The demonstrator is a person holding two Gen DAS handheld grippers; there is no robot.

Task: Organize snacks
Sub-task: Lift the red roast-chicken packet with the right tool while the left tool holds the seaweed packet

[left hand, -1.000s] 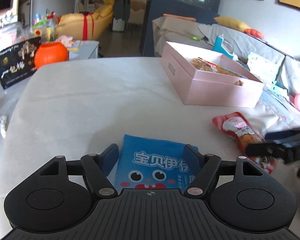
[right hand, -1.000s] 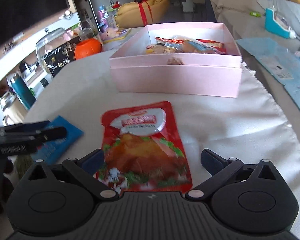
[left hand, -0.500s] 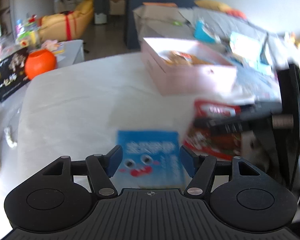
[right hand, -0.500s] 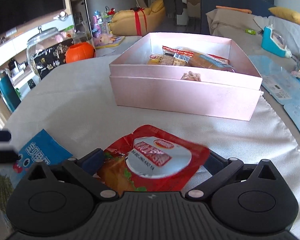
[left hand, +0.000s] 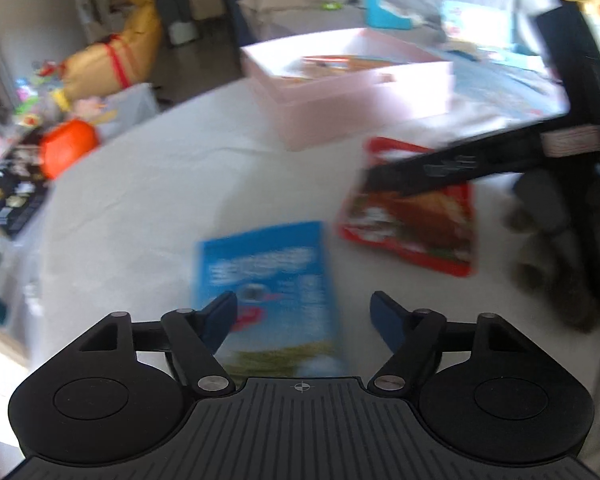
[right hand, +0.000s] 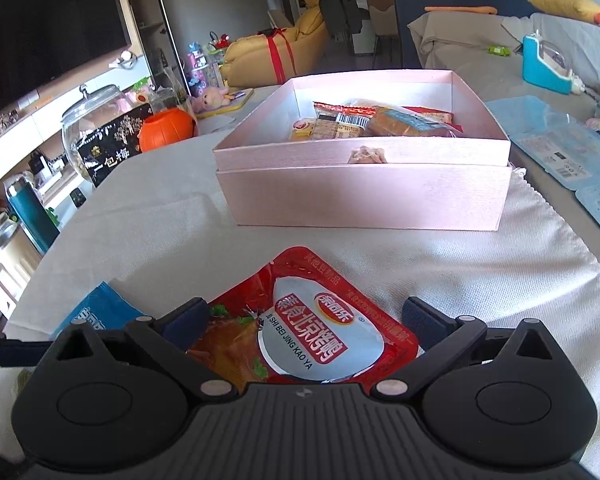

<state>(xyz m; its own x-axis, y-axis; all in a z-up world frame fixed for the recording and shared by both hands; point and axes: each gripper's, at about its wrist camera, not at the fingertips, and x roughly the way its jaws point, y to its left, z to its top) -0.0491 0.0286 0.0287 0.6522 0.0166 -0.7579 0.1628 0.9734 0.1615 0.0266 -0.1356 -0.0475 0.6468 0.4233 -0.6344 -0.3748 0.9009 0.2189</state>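
Observation:
A pink box (right hand: 364, 196) holding several snack packs stands on the white tablecloth; it also shows blurred in the left wrist view (left hand: 352, 92). My right gripper (right hand: 306, 314) has a red roast-duck pouch (right hand: 312, 332) between its wide-set fingers and holds it lifted off the cloth; in the left wrist view the pouch (left hand: 412, 220) hangs from the right gripper's fingers (left hand: 420, 172). A blue snack packet (left hand: 268, 284) lies flat on the cloth. My left gripper (left hand: 304, 316) is open above its near end. The packet's corner shows in the right wrist view (right hand: 96, 312).
An orange pumpkin-shaped pot (right hand: 166, 128), a black printed bag (right hand: 112, 148) and a glass jar (right hand: 88, 116) stand at the table's far left. Blue sheets (right hand: 560, 152) lie right of the box. A sofa and a yellow armchair are behind.
My right gripper has lifted the red pouch off the cloth toward the pink box. My left gripper has opened wider and swung, and the blue packet stays on the cloth.

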